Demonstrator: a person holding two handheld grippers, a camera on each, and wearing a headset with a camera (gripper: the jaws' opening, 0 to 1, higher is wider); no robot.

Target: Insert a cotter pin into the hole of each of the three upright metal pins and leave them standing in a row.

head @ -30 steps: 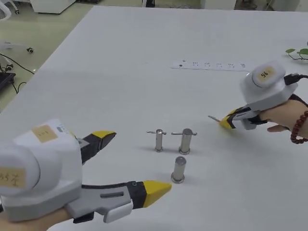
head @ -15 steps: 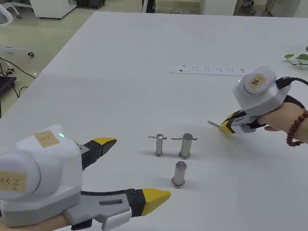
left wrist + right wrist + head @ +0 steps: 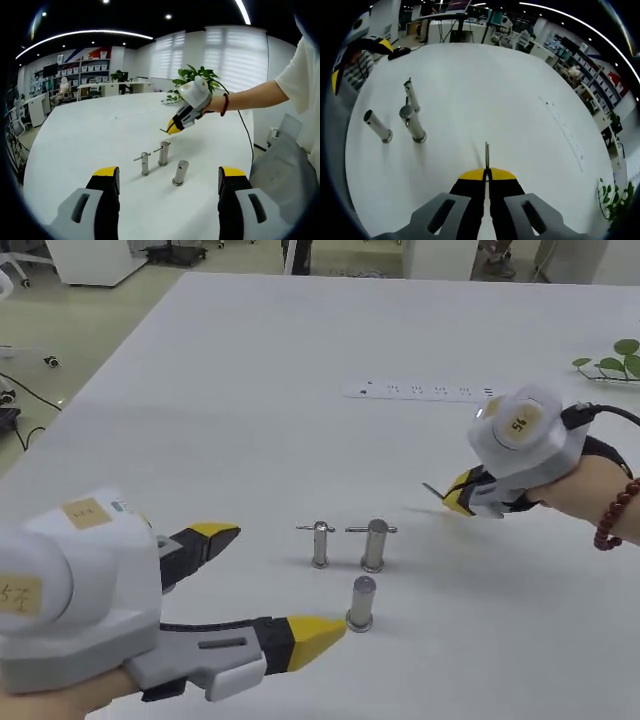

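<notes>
Metal front pin is bare; the two pins behind have cotters. R gripper jaws pinch a cotter, well apart from the bare pin. L gripper jaws are spread, near it. I'd steady it w/ L, level the cotter w/ the hole, push straight.

We hold our left gripper low at the near left, its jaws spread wide apart, tips pointing right. Our right gripper sits out to the right, tips pointing left, jaws pinched together on a cotter pin.
</notes>
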